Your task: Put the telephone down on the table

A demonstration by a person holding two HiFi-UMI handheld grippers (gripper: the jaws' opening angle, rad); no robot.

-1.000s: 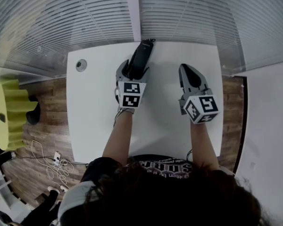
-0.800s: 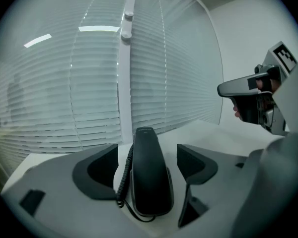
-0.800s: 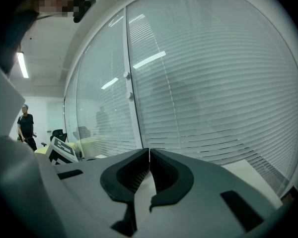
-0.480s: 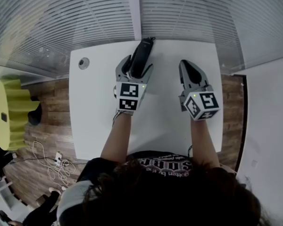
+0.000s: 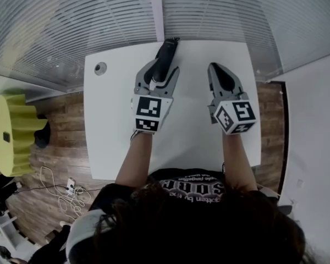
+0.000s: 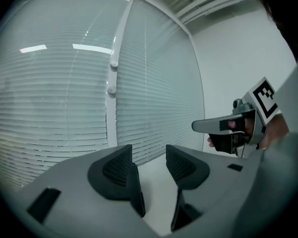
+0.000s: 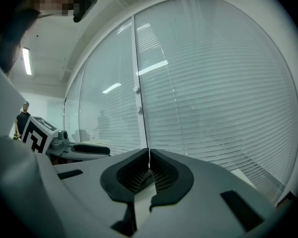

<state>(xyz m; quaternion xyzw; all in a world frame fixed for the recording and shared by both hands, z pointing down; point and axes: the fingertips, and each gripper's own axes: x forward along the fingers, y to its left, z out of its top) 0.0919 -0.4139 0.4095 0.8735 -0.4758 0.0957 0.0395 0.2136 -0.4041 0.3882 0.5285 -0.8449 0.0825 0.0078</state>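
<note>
Far left, on the wooden floor (image 5: 55,147): a yellow stool (image 5: 8,133), with a tangle of white cables (image 5: 60,194) nearer the person.

Next, the white table (image 5: 110,136), with a round cable hole (image 5: 100,68) near its far left corner.

Right of that hole, the left claw (image 5: 157,76), carried by the person's left hand and pointing away toward the blinds (image 5: 99,21), marker cube (image 5: 148,113) at its rear. Jaws apart with a moderate gap, having just been closing. In the left gripper view, nothing between the pads (image 6: 116,167) but bare white table; gripping nothing.

At the table's far edge, close to the white post of the blinds: the black telephone (image 5: 166,56), lying lengthwise and slanted, far end by the edge. From the head view, its near end overlapped by the two left jaws, one on each side; no contact to be made out, and no part of it seen from the left claw's own camera.

Further right, well apart from the telephone, the right claw (image 5: 220,73) on the person's right hand, also pointing at the blinds, its own cube (image 5: 235,116) behind. Jaws closed together, pads (image 7: 161,175) meeting along a thin line, nothing held.

Beyond the table's right edge, a strip of the same floor.
</note>
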